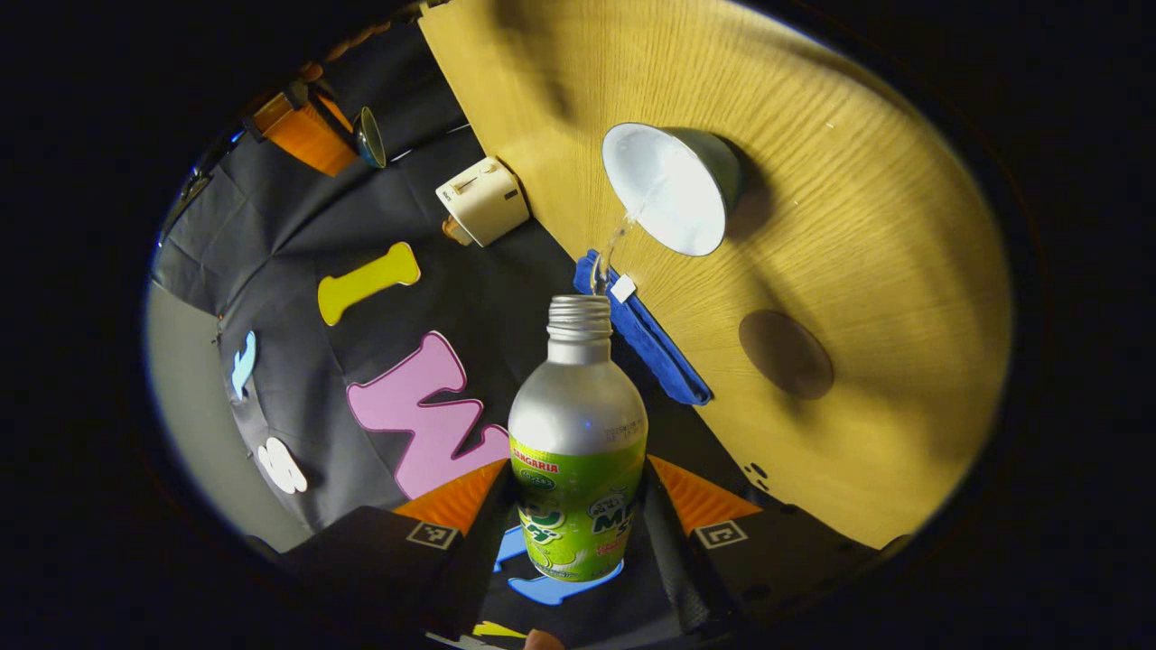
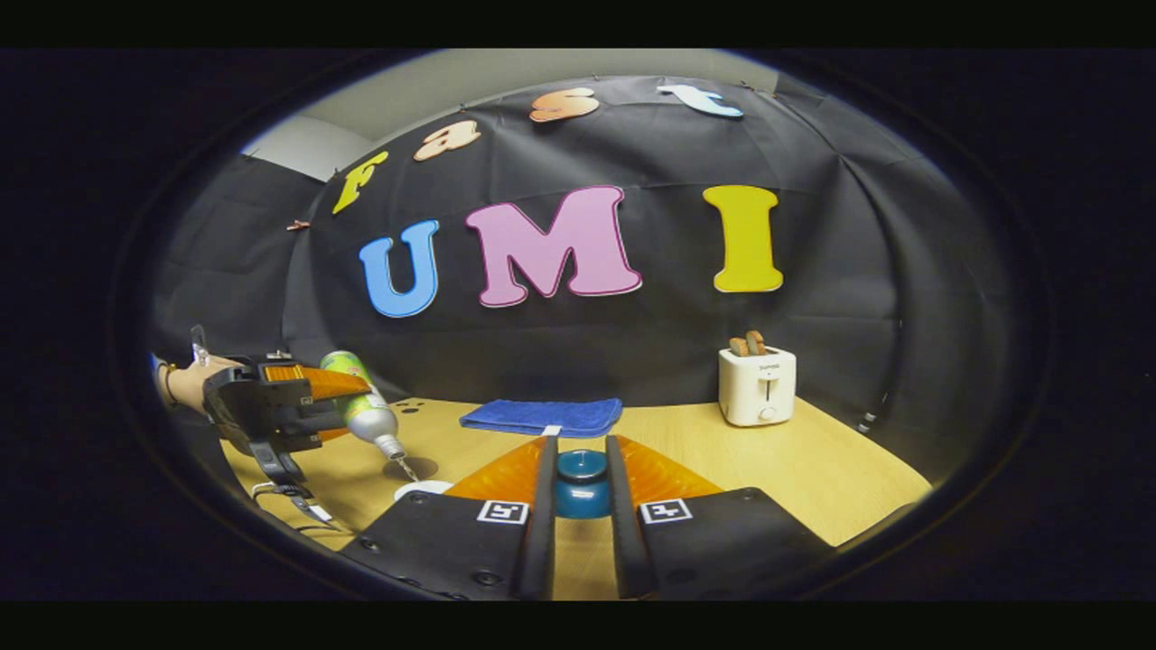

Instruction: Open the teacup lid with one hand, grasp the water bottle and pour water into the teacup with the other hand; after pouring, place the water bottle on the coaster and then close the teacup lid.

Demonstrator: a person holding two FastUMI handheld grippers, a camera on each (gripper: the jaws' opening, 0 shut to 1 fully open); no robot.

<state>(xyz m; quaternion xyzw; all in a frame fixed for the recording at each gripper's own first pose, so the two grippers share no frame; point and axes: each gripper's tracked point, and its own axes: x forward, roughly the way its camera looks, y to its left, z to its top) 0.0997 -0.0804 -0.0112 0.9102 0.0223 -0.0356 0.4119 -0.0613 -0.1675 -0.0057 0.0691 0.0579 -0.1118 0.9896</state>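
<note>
Left tongs (image 1: 578,506) clamp the water bottle (image 1: 578,451) — tipped, streaming into the teacup (image 1: 673,185); right tongs (image 2: 582,492) pinch the lid (image 2: 582,483).

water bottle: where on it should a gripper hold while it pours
Around the labelled lower body, coming in from the base end, as the left gripper does now. The water bottle is widest and straight-sided there, so both fingers press flat, and the narrow threaded neck stays free to tip toward the teacup while water streams out.
</note>
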